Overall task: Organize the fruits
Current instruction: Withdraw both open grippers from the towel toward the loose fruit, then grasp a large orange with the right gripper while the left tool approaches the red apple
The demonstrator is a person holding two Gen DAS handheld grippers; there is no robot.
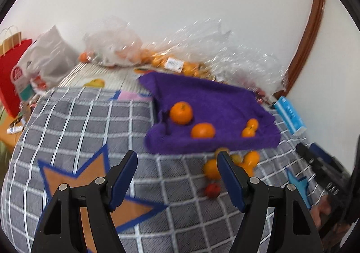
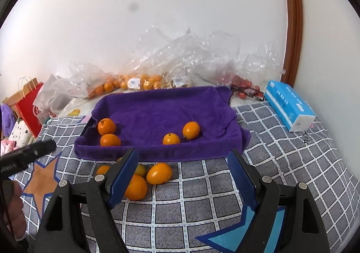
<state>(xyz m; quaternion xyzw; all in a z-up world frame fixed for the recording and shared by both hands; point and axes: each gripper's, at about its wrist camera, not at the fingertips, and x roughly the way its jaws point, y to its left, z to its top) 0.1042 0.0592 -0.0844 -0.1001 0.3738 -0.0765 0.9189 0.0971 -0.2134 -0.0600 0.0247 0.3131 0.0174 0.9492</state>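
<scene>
A tray lined with a purple towel (image 2: 166,109) sits on the grey checked blanket; it also shows in the left wrist view (image 1: 209,100). Two oranges (image 2: 106,126) lie at its left and two kumquats (image 2: 191,130) at its right. Several loose orange fruits (image 2: 159,173) lie on the blanket in front of the tray, and a small red fruit (image 1: 212,190) lies near them. My left gripper (image 1: 177,164) is open and empty, left of the loose fruits (image 1: 250,158). My right gripper (image 2: 182,163) is open and empty just above the loose fruits.
Clear plastic bags of oranges (image 2: 135,82) and red fruits (image 2: 243,83) line the wall behind the tray. A blue tissue box (image 2: 289,104) lies at the right. A red paper bag (image 1: 10,73) and a white plastic bag (image 1: 50,55) stand at the left.
</scene>
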